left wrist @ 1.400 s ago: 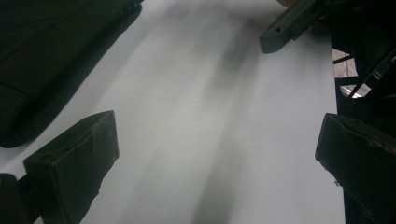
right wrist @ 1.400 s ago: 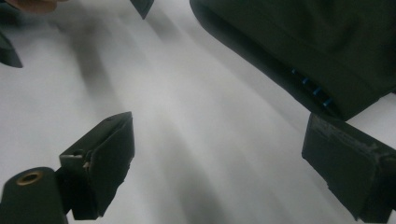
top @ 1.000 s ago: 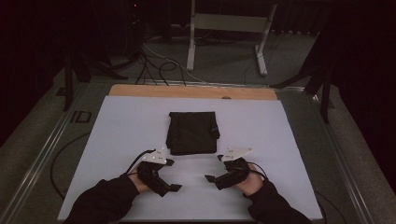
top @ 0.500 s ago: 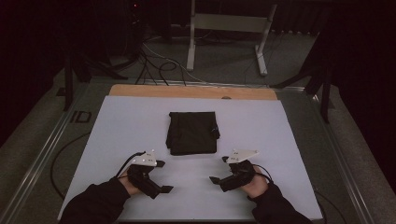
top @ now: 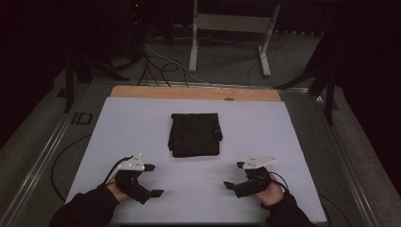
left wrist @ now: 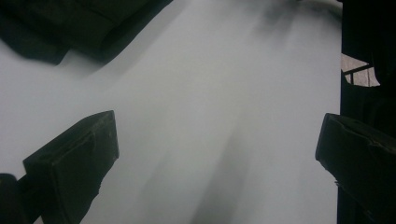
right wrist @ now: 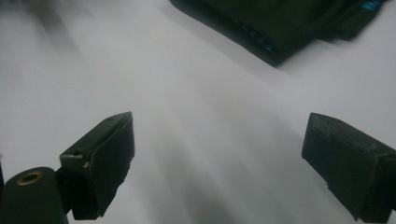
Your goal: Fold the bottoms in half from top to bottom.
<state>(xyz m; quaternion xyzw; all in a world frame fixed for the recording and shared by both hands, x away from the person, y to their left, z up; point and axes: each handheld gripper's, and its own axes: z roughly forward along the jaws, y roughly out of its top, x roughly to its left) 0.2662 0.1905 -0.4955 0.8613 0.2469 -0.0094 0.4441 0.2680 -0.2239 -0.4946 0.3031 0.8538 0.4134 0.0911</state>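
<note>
Jaws stand spread wide on both the left gripper (top: 152, 180) and the right gripper (top: 235, 175), holding nothing. Both rest low on the white table sheet (top: 142, 123), well apart from the folded black cloth (top: 195, 134) beyond them.

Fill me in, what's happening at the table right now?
A person holds a two-jaw gripper in each hand at the near edge of the white table. The left gripper and right gripper both have their jaws wide open and hold nothing. A folded black cloth lies flat mid-table, beyond both grippers and untouched. In both gripper views it sits ahead of the open jaws.
</note>
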